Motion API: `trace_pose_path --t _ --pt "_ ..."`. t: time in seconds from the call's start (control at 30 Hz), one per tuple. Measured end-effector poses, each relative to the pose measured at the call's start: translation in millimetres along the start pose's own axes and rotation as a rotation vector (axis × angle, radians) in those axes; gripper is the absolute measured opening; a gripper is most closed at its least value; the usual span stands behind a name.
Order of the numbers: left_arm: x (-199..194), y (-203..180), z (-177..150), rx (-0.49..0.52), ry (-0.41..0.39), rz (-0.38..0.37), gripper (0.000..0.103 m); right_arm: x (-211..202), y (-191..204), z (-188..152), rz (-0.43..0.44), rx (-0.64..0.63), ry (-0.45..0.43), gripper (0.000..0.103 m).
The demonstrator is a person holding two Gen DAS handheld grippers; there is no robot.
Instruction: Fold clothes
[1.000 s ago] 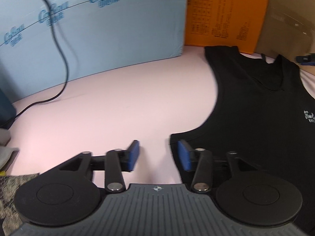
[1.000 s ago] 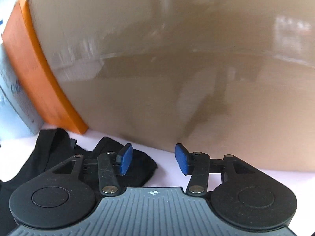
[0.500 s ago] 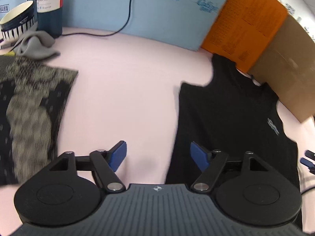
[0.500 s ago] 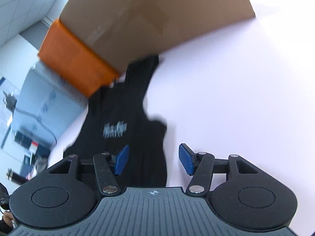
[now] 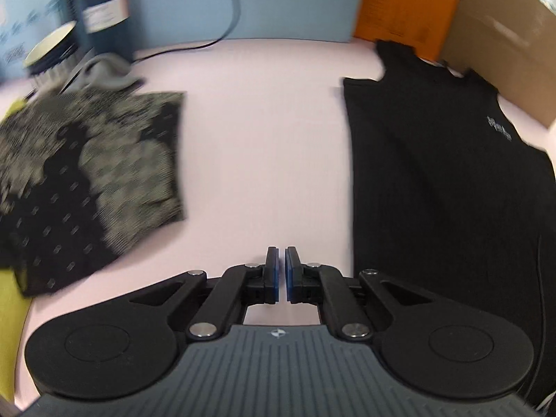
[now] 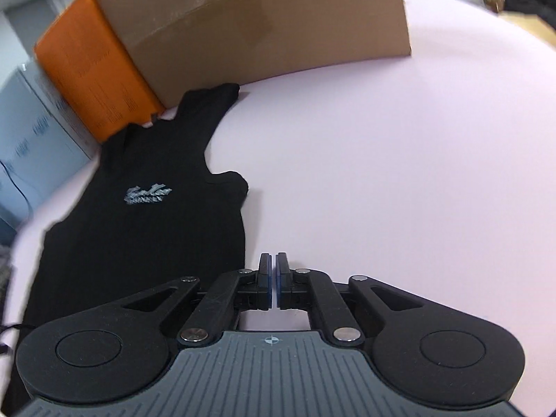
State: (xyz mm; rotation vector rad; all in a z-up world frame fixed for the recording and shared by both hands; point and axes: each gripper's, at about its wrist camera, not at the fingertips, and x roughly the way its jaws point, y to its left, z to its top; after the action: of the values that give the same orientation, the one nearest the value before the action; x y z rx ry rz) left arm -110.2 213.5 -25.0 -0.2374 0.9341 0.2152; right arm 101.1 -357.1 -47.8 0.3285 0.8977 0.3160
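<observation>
A black sleeveless top [image 5: 444, 173] with a small white chest logo lies flat on the pale pink table, straps toward the boxes at the back. It also shows in the right wrist view [image 6: 139, 229]. My left gripper [image 5: 281, 272] is shut and empty above bare table, just left of the top's left edge. My right gripper [image 6: 273, 274] is shut and empty above bare table, just right of the top's right edge. A folded black and olive patterned garment [image 5: 87, 173] lies at the left.
An orange box [image 6: 93, 69] and a brown cardboard box [image 6: 260, 24] stand behind the top. A blue foam board [image 5: 243, 0], a dark bottle [image 5: 104, 17], a bowl [image 5: 52, 48], a grey cloth [image 5: 107, 73] and a black cable [image 5: 232, 10] are at the back left.
Both grippers closed from open to shut, holding nothing. Both pulled back and up from the top's straps toward its lower part, so the whole top and the patterned garment came into view.
</observation>
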Motion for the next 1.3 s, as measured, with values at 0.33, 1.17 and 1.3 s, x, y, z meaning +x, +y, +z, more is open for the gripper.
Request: trace_pose_path --t 0.33,1.17,1.3 --pt "-51 5 -51 -0.102 0.020 -0.253 0.075 -79 -47 -104 0.308 0.212 0.107 0.046" --pt "-85 -15 -43 0.039 0.033 -0.023 0.078 -171 -14 -141 0.150 -0.082 0.098 0.037" --pt "-67 -40 -31 0.090 0.102 0.069 0.079 -142 31 -117 0.245 -0.184 0.065 0.052"
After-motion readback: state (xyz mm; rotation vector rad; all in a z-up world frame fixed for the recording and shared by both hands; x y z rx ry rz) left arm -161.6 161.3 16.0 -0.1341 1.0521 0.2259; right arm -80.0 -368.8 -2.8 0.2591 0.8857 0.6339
